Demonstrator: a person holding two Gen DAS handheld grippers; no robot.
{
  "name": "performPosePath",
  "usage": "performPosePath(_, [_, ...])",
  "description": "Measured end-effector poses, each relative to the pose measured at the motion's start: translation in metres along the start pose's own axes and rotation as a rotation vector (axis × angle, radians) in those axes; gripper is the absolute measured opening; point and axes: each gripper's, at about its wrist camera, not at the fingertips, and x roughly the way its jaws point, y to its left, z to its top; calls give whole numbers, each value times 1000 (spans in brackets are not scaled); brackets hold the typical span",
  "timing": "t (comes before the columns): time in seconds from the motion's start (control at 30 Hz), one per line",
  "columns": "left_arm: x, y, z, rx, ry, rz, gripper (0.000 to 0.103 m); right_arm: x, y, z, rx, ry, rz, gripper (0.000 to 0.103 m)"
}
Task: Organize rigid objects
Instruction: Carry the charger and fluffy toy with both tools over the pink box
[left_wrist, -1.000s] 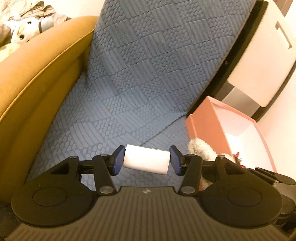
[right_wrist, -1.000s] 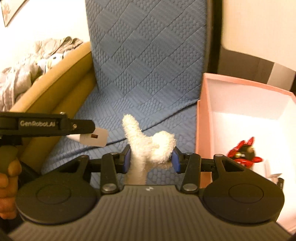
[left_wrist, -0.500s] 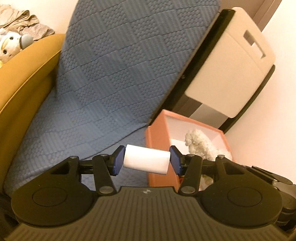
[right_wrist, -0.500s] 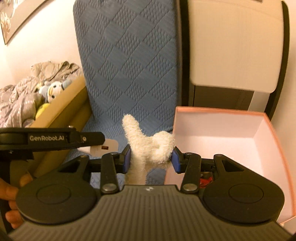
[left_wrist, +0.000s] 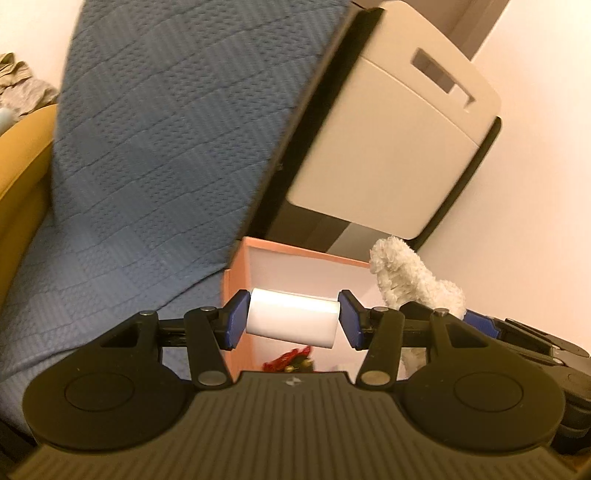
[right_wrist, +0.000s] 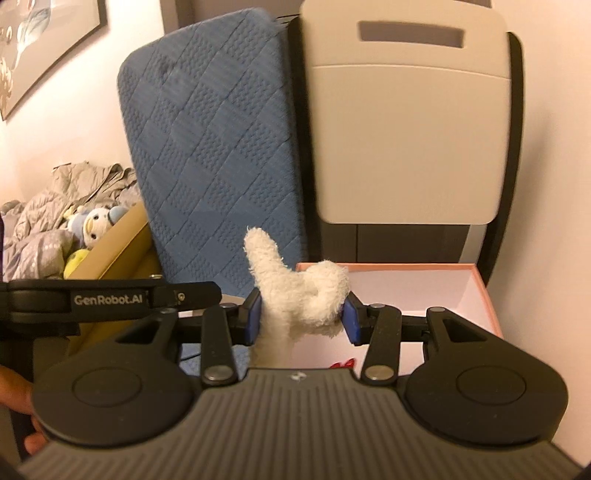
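Note:
My left gripper (left_wrist: 293, 318) is shut on a small white block (left_wrist: 291, 317), held crosswise between the blue pads, above the near left corner of a pink open box (left_wrist: 236, 280). My right gripper (right_wrist: 301, 314) is shut on a fluffy white plush toy (right_wrist: 295, 291), over the same pink box (right_wrist: 476, 291). The plush toy (left_wrist: 413, 277) shows at the right of the left wrist view too. A red object (left_wrist: 288, 360) lies on the box's floor, partly hidden by the gripper body.
A blue quilted seat cushion (right_wrist: 214, 147) leans upright left of the box. Behind the box stands a beige panel with a handle slot (right_wrist: 406, 122). A mustard armrest (left_wrist: 18, 166) and a heap of clothes with a stuffed toy (right_wrist: 92, 221) lie far left.
Both grippers have risen and travelled from over the blue cushion to above the pink box, each keeping its grip. The box's inside and the beige panel have come into fuller view.

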Motion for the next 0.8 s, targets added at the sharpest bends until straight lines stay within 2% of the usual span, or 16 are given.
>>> performPosePath(0.27, [36,-48,-6,44,14,-26,58,-5,-51,-3,44,3,-40,47])
performPosePath(0.4, [65,-64,-18,52,45,-26,58,4,-76,-12,70,24,-58,47])
performPosePath(0.57, [102,-73,-40,61,107,-10,58,26,-105,-35,107,97,-85,47])
performPosePath(0.8, [152,-81,-79,96,234,18,58,60,-137,-87,151,250,-133,47])
